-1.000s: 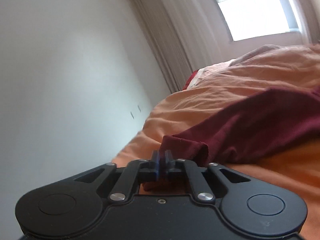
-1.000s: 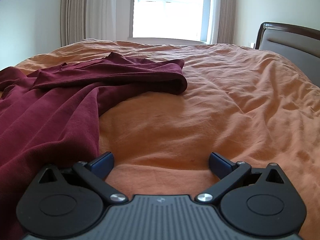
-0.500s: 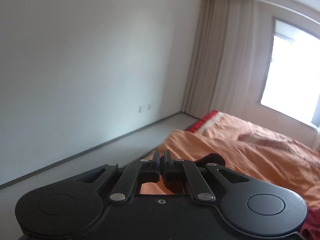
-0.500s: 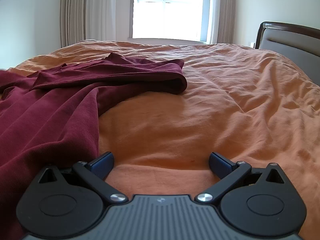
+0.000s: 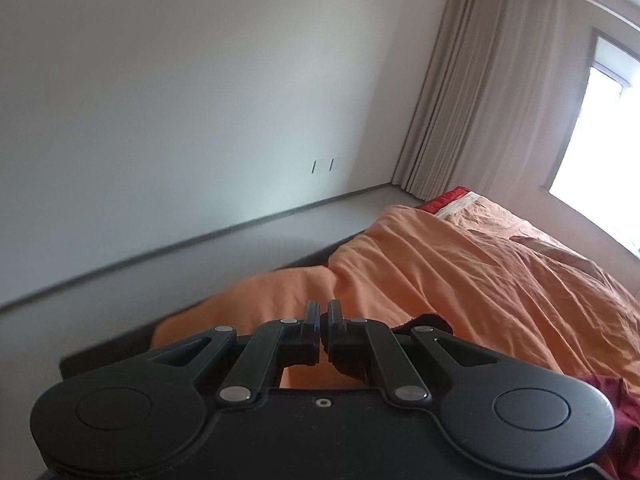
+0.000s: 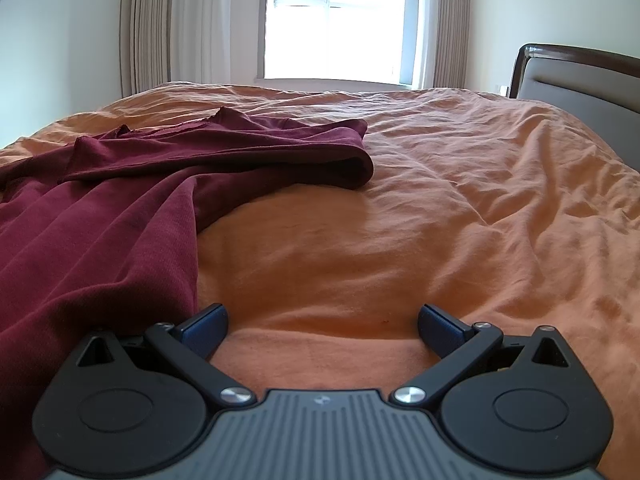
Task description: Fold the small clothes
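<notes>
Maroon garment point(image 6: 120, 216) edge, pinched in left gripper point(image 5: 323, 312) jaws, has lifted higher.

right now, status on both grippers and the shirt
Left gripper shut on maroon shirt, lifted. Right gripper open, low over orange bedspread. Nothing in the way.

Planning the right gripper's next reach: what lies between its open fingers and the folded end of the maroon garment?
Only bare orange bedcover lies between the right gripper and the maroon garment, seen in the right wrist view.
</notes>
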